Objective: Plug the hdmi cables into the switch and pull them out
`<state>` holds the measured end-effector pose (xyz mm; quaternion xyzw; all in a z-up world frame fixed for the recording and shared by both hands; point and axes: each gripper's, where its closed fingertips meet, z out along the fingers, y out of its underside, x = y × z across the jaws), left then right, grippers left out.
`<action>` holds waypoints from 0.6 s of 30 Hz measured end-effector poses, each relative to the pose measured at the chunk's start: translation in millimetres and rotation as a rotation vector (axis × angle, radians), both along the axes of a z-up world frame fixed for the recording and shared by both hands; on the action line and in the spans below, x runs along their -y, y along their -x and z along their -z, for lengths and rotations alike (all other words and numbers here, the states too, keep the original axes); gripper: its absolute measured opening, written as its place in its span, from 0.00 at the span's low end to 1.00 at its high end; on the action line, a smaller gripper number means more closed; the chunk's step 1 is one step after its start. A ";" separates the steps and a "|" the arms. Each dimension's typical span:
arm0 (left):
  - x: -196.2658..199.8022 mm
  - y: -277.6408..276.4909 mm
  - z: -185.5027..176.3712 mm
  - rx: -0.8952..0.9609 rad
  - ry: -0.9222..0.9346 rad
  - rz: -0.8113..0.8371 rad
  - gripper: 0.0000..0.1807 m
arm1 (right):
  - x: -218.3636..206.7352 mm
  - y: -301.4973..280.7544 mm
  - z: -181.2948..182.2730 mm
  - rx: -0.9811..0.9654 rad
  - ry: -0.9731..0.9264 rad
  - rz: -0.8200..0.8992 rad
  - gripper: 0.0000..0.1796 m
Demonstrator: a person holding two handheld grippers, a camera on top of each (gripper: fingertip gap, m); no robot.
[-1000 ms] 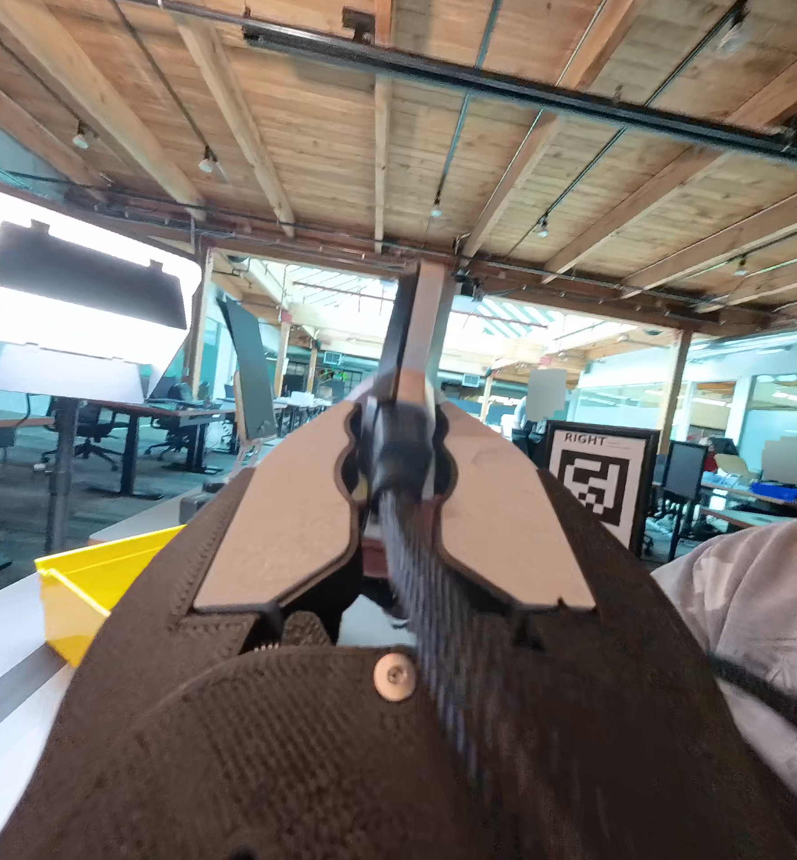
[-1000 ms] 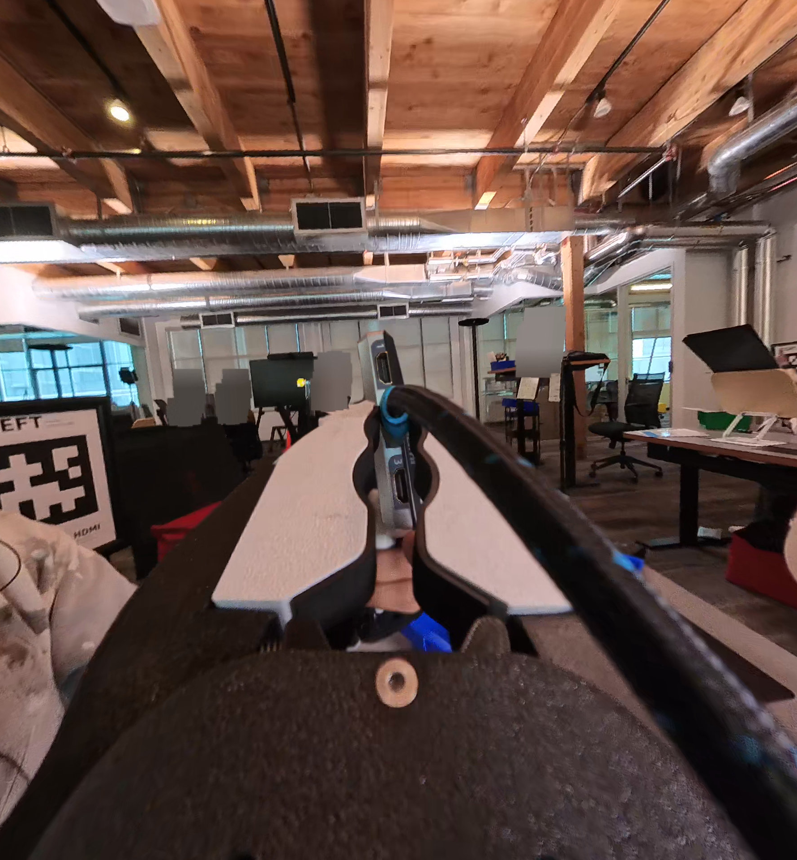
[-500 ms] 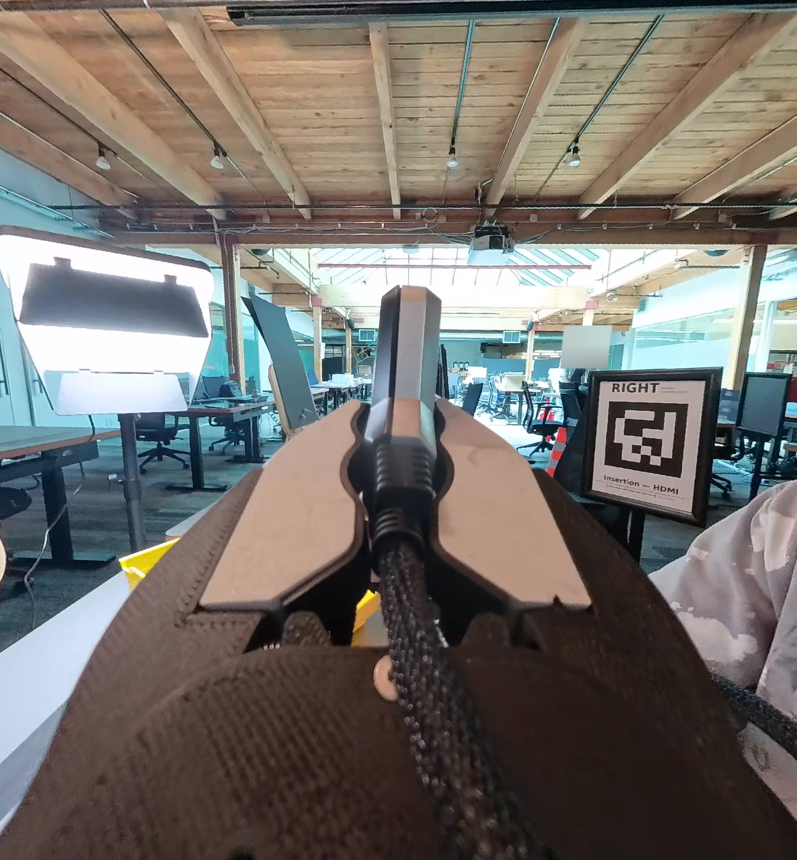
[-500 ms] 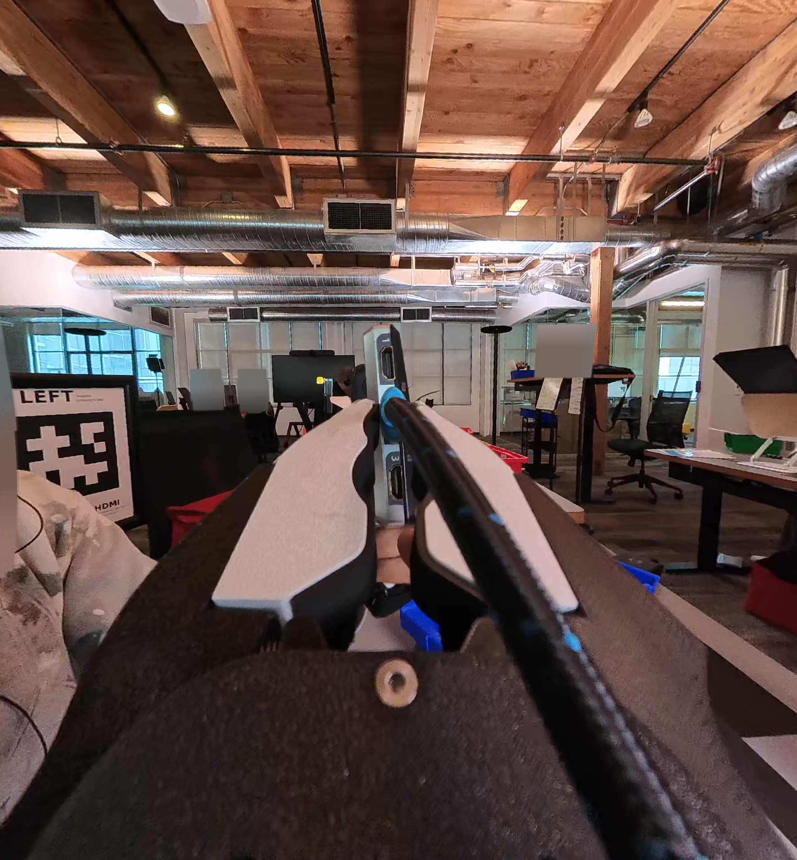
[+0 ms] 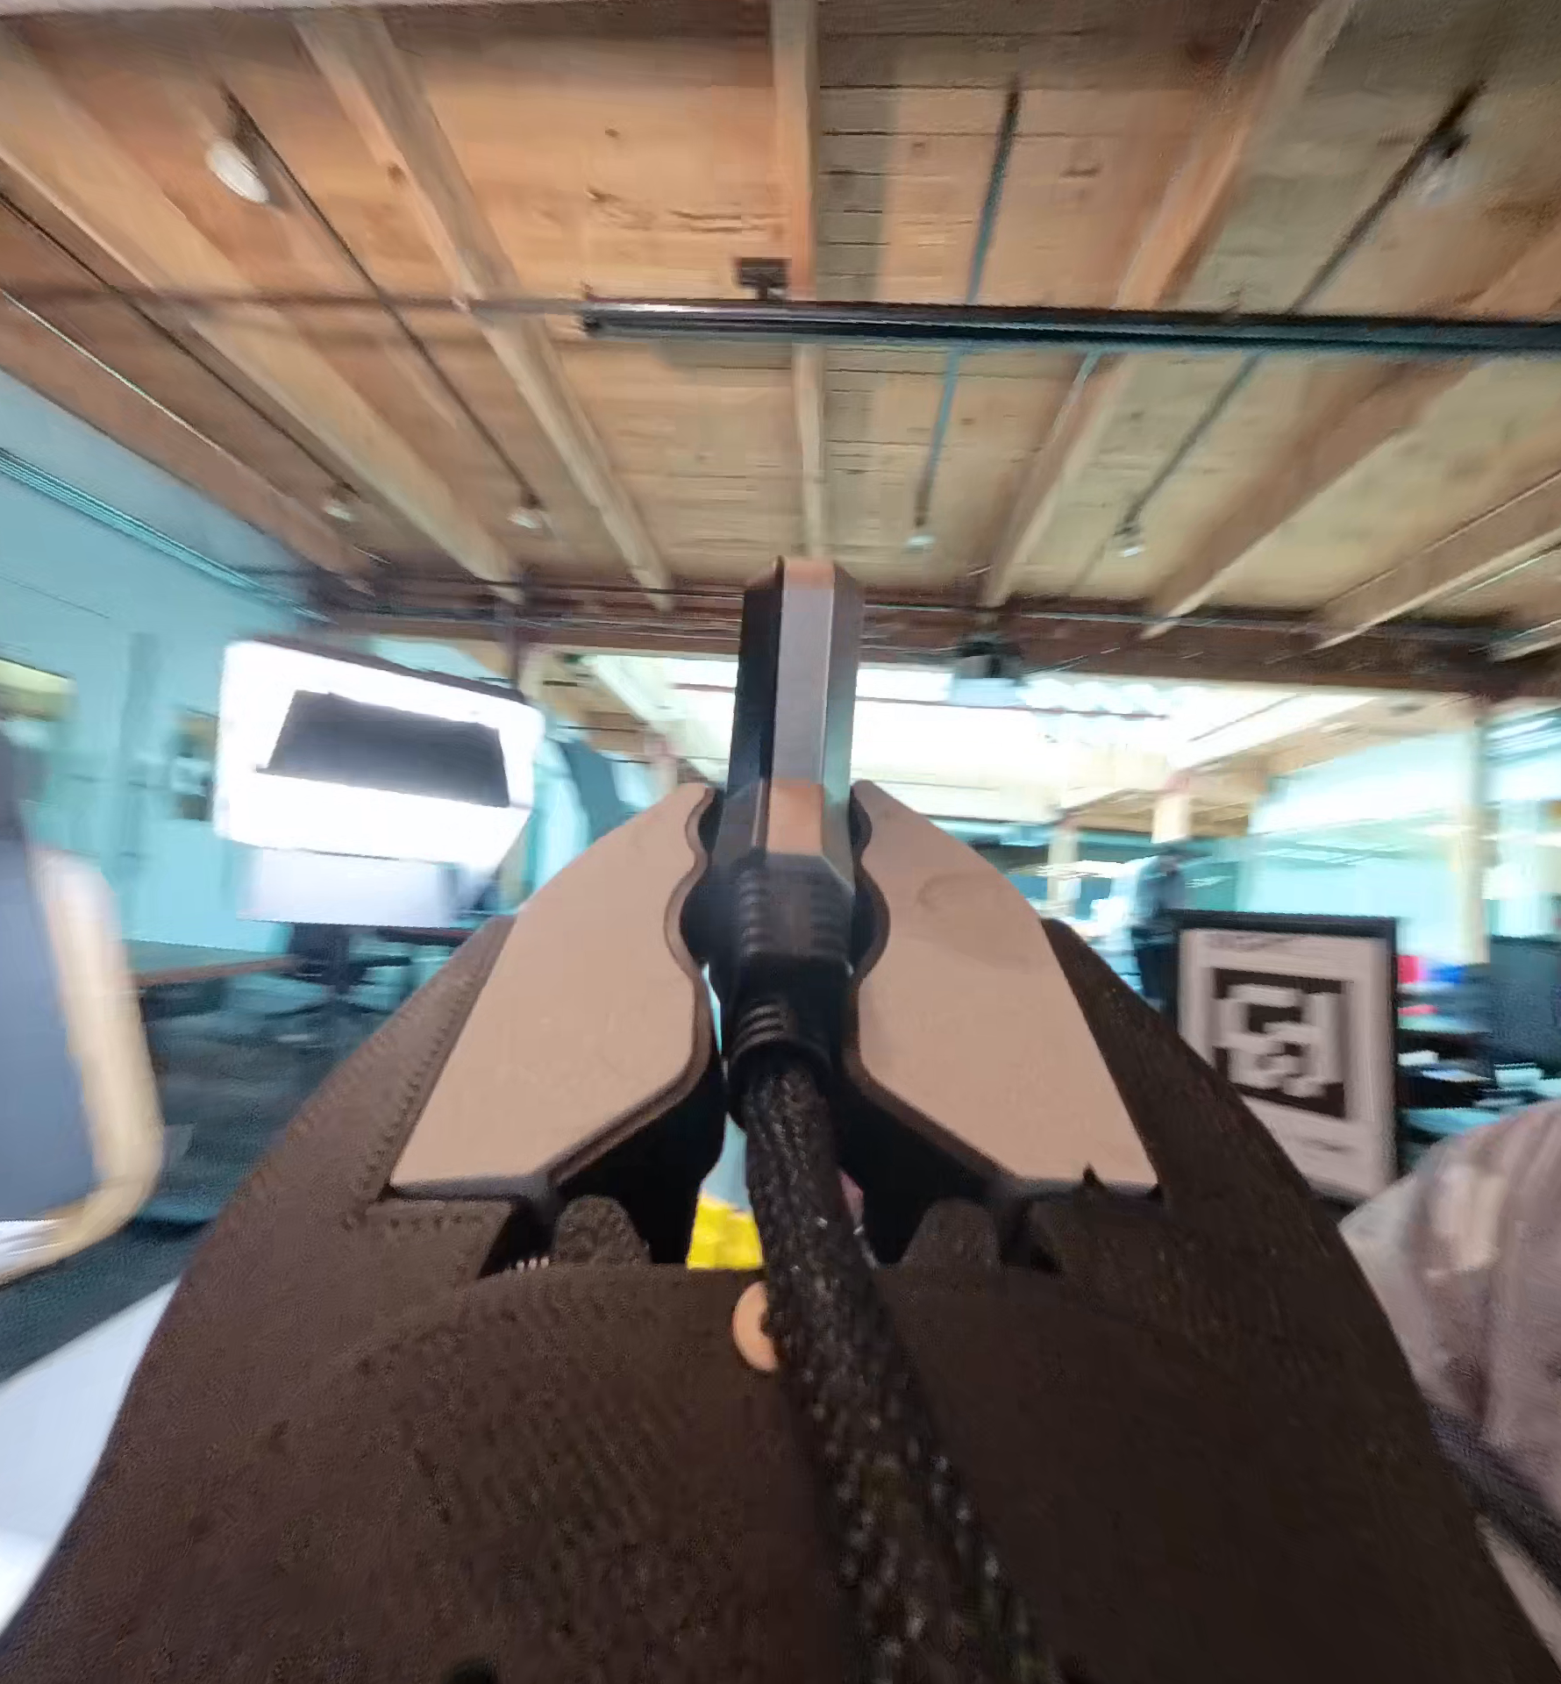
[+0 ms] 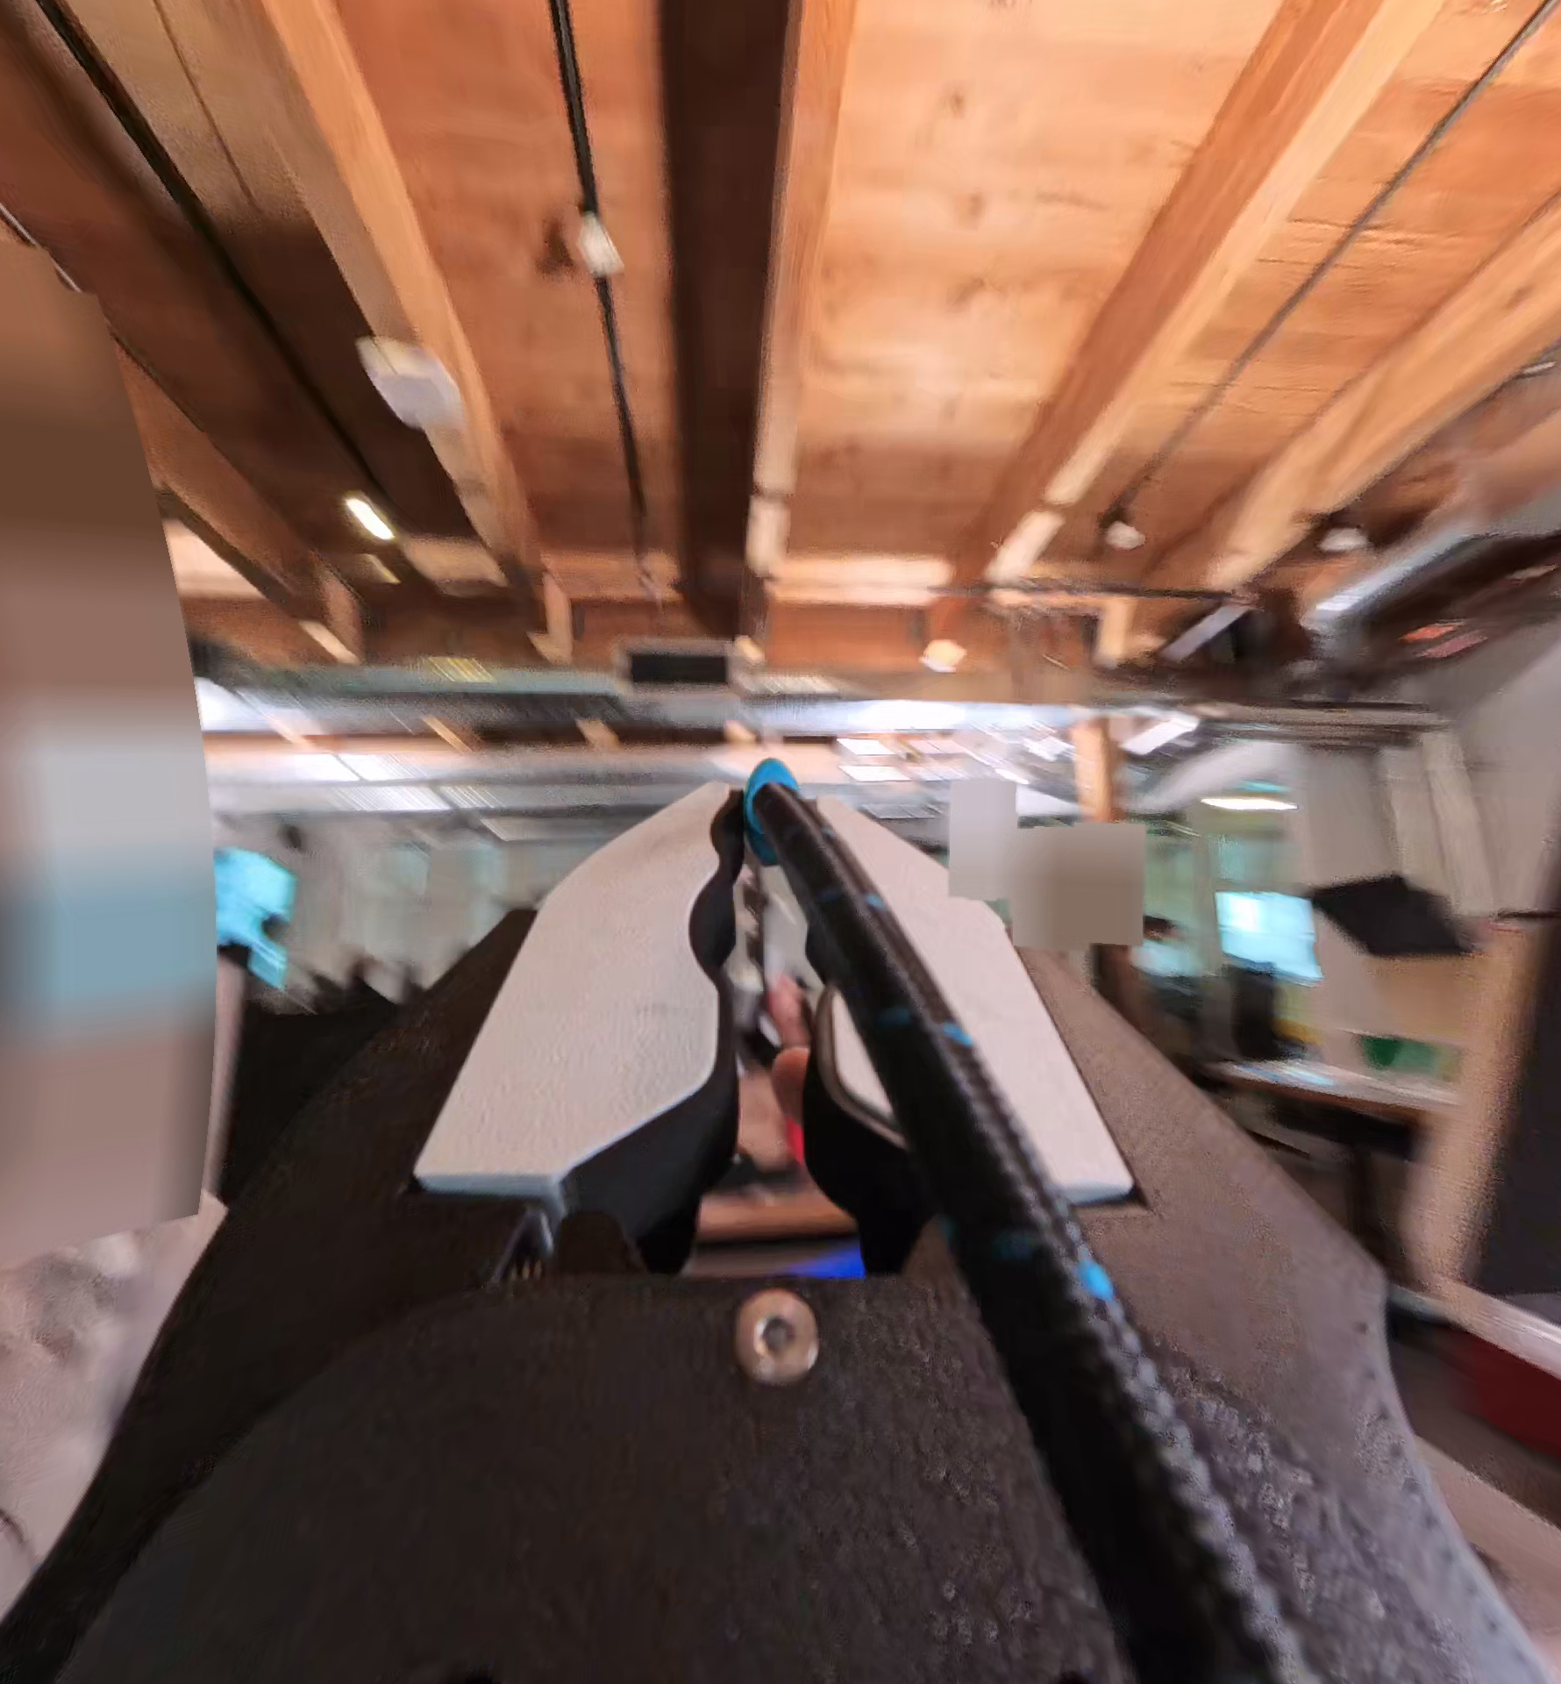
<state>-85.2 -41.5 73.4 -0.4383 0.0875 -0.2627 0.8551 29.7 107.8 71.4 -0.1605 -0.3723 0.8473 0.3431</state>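
Observation:
My left gripper (image 5: pixel 781 793) is shut on a black HDMI plug (image 5: pixel 800 693), which sticks out past the fingertips and points up at the ceiling. Its black braided cable (image 5: pixel 804 1230) runs back over the gripper body. In the right wrist view my right gripper (image 6: pixel 772 811) is shut on the thin silver switch (image 6: pixel 752 920), seen edge-on between the fingers. A black cable with blue flecks (image 6: pixel 941 1075) and a blue collar (image 6: pixel 766 791) meets the switch at the fingertips and runs down to the right. This view is motion-blurred. Neither gripper shows in the other's view.
A yellow bin (image 5: pixel 718 1230) shows below the left fingers, and a white table edge (image 5: pixel 11 1458) is at lower left. A framed marker sign (image 5: pixel 1287 1030) and a person's sleeve (image 5: pixel 1506 1276) are at right, and a lit softbox (image 5: pixel 376 775) is at left. A finger (image 6: pixel 790 1075) shows behind the right fingers.
Both grippers have tilted upward, so more ceiling shows, and both keep their hold. In the right view the switch's end no longer sticks out above the fingertips.

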 end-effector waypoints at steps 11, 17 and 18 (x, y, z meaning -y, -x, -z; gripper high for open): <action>3.0 32.2 11.1 -0.101 0.167 -0.245 0.14 | -32.6 50.8 24.2 0.459 -0.208 0.270 0.06; -5.8 38.9 19.6 -0.091 0.217 -0.260 0.14 | -96.2 109.3 91.5 0.875 -0.453 0.351 0.06; -7.1 39.5 21.3 -0.099 0.231 -0.273 0.13 | -107.9 116.1 112.3 0.946 -0.511 0.367 0.06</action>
